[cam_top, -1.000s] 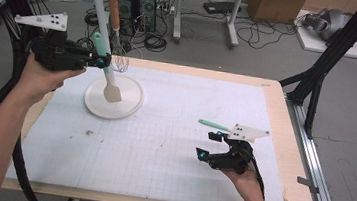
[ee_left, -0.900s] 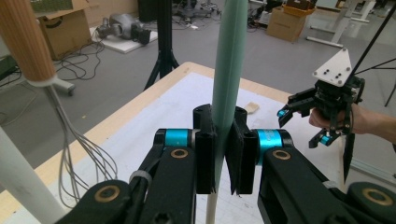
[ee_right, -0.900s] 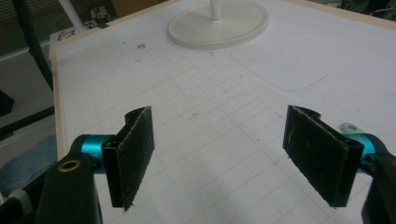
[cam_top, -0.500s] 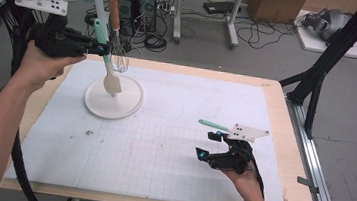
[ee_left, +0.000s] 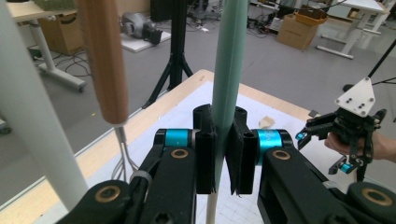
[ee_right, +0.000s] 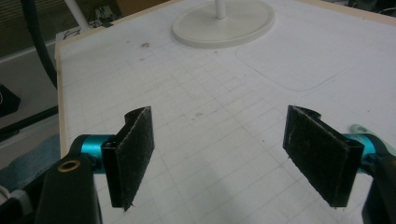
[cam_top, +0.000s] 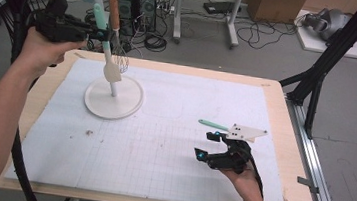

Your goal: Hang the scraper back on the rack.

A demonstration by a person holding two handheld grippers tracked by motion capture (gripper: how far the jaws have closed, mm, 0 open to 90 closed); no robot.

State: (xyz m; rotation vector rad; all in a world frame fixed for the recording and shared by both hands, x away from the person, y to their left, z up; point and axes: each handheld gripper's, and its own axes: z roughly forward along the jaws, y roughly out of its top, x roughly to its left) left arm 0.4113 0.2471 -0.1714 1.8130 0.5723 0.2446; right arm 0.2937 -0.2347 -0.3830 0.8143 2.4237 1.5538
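At the rack [cam_top: 112, 86], far left of the mat [cam_top: 172, 145], the left gripper [cam_top: 104, 34] has risen and drifted toward the post compared with 1 second ago, carrying the green-handled spatula [cam_top: 108, 58] with it. The blade now hangs off the round base, beside the post, where earlier it sat near the plate. Judgement: a hang-up on the hooks is under way, next to the wooden-handled whisk [cam_top: 116, 28]. Left jaws are clamped on the spatula's handle [ee_left: 229, 70], pads pressed against both sides. Right gripper [cam_top: 210, 145] rests near the mat's right edge, jaws spread wide, nothing between them; a 2nd green utensil [cam_top: 212, 124] lies just beyond it.
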